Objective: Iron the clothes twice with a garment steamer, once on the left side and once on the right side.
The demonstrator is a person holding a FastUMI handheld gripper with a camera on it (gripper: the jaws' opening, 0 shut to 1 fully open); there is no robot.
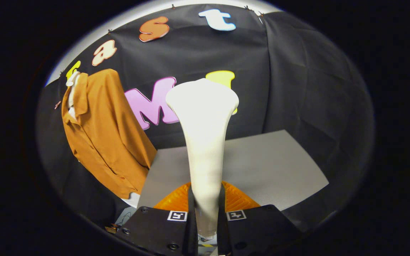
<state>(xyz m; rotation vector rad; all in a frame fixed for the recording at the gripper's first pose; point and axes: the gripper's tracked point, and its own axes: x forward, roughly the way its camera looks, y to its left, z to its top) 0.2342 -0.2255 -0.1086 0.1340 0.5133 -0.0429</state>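
My gripper [206,193] is shut on the handle of a white garment steamer [205,142], both fingers pressing its narrow stem. The steamer rises from between the fingers and flares into a wide head at the top. An orange-brown shirt [101,135] hangs to the left of the steamer, in front of the black wall, tilted in this view, with a white hanger piece [72,80] at its collar. The steamer head is apart from the shirt, to its right.
A grey tabletop [262,163] lies beyond the fingers, behind the steamer. The black cloth wall [297,89] closes off the back and right. Small items [114,227] lie low beside the left finger, below the shirt hem.
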